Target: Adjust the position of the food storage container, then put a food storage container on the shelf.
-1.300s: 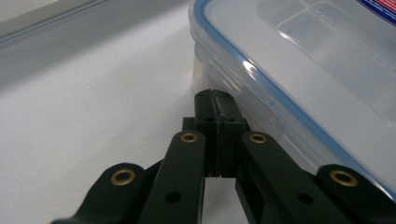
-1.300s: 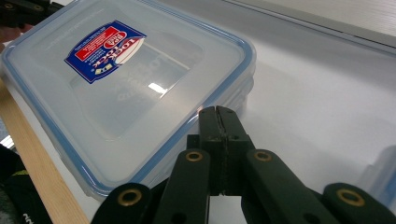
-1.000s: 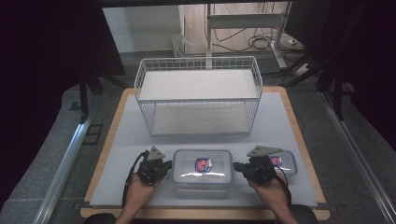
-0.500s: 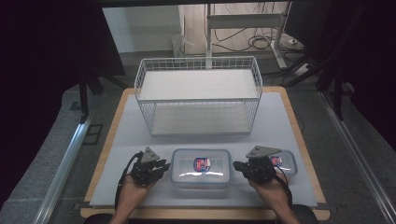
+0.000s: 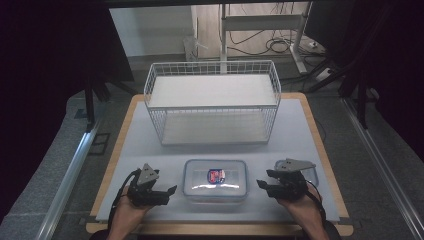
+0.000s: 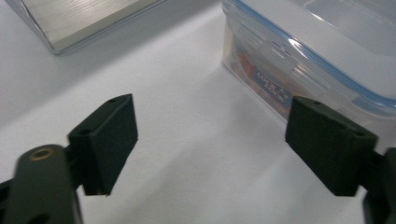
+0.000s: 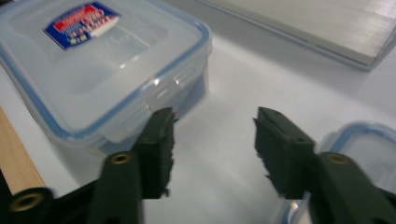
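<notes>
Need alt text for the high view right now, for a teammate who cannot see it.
A lidded clear plastic container sits on the white table between the open left claw and open right claw, neither touching it. A white wire basket stands behind.

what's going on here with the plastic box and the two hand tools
A person holds a pair of tongs in each hand, one on either side of a clear lidded food container near the front of the table. The left tongs and right tongs have just been opening and grip nothing; both sit just off the container's ends. A second, smaller container lies behind the right hand, and a white wire basket stands farther back.
</notes>
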Demonstrator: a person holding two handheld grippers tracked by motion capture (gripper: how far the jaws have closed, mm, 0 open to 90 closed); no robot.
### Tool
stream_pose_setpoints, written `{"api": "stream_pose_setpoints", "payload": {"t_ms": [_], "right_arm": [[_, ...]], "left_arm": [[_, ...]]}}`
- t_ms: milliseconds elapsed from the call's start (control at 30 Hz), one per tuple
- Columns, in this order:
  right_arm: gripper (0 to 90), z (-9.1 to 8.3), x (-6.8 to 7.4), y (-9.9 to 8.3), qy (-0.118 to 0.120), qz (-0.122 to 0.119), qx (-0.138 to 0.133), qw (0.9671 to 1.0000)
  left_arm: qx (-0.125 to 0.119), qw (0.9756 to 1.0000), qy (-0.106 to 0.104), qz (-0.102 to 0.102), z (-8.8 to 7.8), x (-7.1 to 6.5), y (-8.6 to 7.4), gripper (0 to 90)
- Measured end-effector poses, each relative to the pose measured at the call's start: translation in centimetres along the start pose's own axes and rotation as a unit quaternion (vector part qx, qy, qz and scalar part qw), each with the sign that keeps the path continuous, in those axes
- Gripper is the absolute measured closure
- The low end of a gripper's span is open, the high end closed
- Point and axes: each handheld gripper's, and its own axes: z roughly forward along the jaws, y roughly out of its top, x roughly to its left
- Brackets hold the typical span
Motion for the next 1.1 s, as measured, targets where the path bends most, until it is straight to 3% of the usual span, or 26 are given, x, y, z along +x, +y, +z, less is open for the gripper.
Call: {"api": "stream_pose_setpoints", "payload": {"t_ms": [167, 233, 300, 367, 767, 867, 1100], "right_arm": [[35.8, -0.11, -0.01, -0.35, 0.0, -0.011, 0.002, 0.9999], [30.8, -0.09, -0.02, -0.47, -0.001, -0.019, 0.0, 0.9998], [26.4, 0.03, -0.11, -0.59, 0.001, -0.022, 0.0, 0.9998], [20.5, 0.27, -0.17, -0.7, 0.003, -0.021, 0.007, 0.9998], [16.6, 0.45, 0.08, -0.78, -0.006, -0.032, 0.009, 0.9994], [15.8, 0.35, 0.05, -0.7, -0.007, -0.03, 0.004, 0.9995], [11.8, 0.28, 0.01, -0.41, -0.019, -0.017, -0.006, 0.9997]], "left_arm": [[0.0, 0.9999, -0.004, 0.015, 0.49, -0.82, -0.08, 7.7], [0.003, 0.9994, 0.005, 0.033, 0.69, -1.0, -0.27, 5.9], [0.002, 0.9992, 0.01, 0.039, 0.8, -0.97, -0.4, 5.3], [-0.006, 0.9994, 0.008, 0.033, 0.93, -0.69, -0.64, 4.8], [-0.015, 0.9996, 0.012, 0.023, 0.77, -0.23, -0.73, 5.3], [-0.009, 0.9995, 0.017, 0.026, 0.66, -0.26, -0.6, 5.5], [0.004, 0.9998, 0.008, 0.018, 0.59, -0.32, -0.35, 6.2]]}}
